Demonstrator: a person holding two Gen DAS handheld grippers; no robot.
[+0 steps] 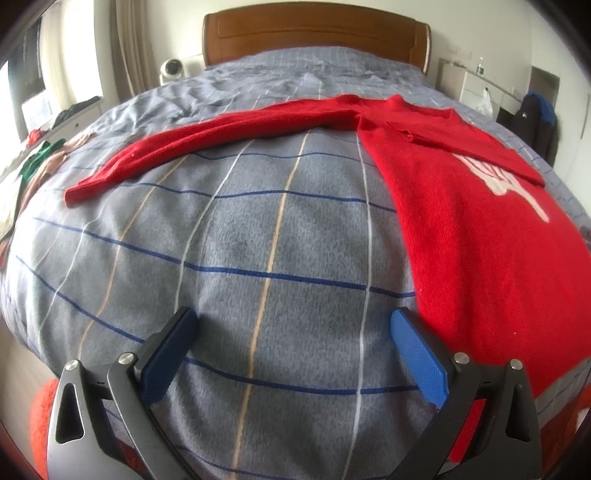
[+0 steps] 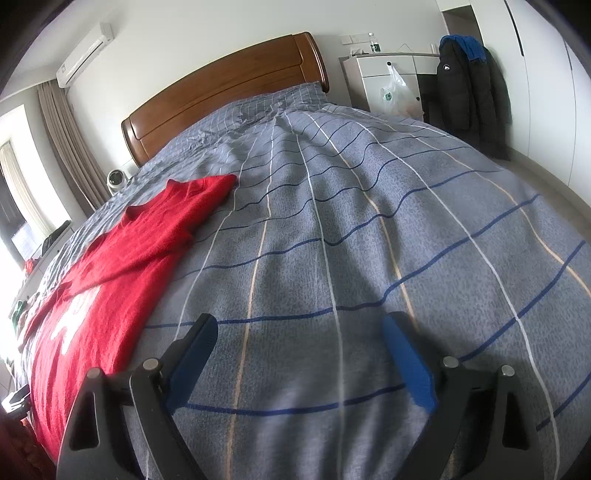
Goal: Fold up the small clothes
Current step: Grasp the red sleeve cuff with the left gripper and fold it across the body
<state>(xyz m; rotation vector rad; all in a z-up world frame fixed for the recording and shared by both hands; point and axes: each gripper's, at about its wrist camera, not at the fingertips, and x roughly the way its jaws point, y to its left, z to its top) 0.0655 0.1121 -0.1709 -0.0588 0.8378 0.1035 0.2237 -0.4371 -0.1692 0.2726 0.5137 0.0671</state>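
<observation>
A red knit sweater (image 1: 480, 229) with a white pattern lies flat on the grey checked bed cover (image 1: 258, 240). One sleeve (image 1: 192, 144) stretches out to the left; the other sleeve is folded across the chest. My left gripper (image 1: 291, 321) is open and empty, hovering over the bare cover just left of the sweater's body. In the right wrist view the sweater (image 2: 110, 280) lies at the left. My right gripper (image 2: 299, 328) is open and empty over the cover, to the right of the sweater's edge.
A wooden headboard (image 1: 314, 33) stands at the far end. Other clothes (image 1: 40, 162) lie at the bed's left edge. A white cabinet (image 2: 388, 81) with a plastic bag and a dark jacket (image 2: 469, 96) stand right of the bed. A small white camera (image 1: 171, 70) sits by the headboard.
</observation>
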